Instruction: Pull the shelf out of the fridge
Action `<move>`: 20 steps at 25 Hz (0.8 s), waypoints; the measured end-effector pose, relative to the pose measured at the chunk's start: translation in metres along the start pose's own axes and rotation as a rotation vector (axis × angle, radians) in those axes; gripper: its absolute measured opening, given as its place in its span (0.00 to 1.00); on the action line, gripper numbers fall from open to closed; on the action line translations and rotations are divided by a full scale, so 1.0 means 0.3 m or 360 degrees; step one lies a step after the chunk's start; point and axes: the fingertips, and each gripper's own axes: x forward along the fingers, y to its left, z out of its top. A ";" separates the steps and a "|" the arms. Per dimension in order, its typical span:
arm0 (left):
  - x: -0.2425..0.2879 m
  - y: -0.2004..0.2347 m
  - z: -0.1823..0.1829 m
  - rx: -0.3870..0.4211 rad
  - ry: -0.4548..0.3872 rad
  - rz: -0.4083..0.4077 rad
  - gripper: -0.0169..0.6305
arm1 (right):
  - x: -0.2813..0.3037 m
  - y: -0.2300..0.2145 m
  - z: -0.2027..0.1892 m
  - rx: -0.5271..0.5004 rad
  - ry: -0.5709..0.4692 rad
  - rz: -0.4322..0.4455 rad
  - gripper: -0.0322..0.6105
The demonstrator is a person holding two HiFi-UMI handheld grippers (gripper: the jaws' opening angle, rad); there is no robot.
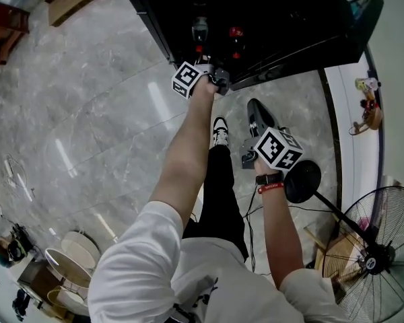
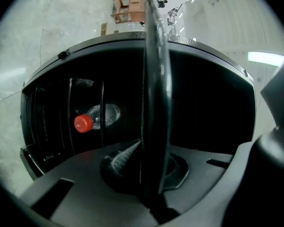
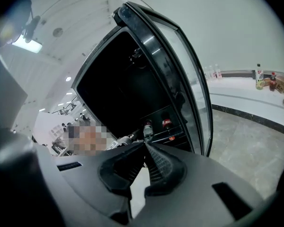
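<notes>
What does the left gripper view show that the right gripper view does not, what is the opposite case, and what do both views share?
Only the left gripper view: the left tongs closed on the dark front bar of the shelf, seen from very near. Only the right gripper view: the right tongs, closed and empty, the open glass door, and a white counter with small things on it. Both: the dark inside of the fridge, with a red-capped bottle behind the wire rods.
</notes>
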 end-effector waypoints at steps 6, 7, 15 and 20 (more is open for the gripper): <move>-0.042 -0.001 -0.009 -0.0003 -0.0009 0.0006 0.07 | -0.023 0.026 0.004 -0.0021 0.0006 0.0013 0.05; -0.049 -0.001 -0.011 -0.0001 -0.0010 0.0006 0.07 | -0.027 0.028 0.002 -0.0022 0.0007 0.0014 0.05; -0.084 -0.005 -0.018 -0.0012 0.0010 0.0019 0.07 | -0.058 0.038 -0.006 -0.0016 -0.0003 0.0011 0.05; -0.119 -0.005 -0.026 -0.0015 0.0029 0.0011 0.07 | -0.081 0.043 0.003 -0.0002 -0.0022 0.0011 0.05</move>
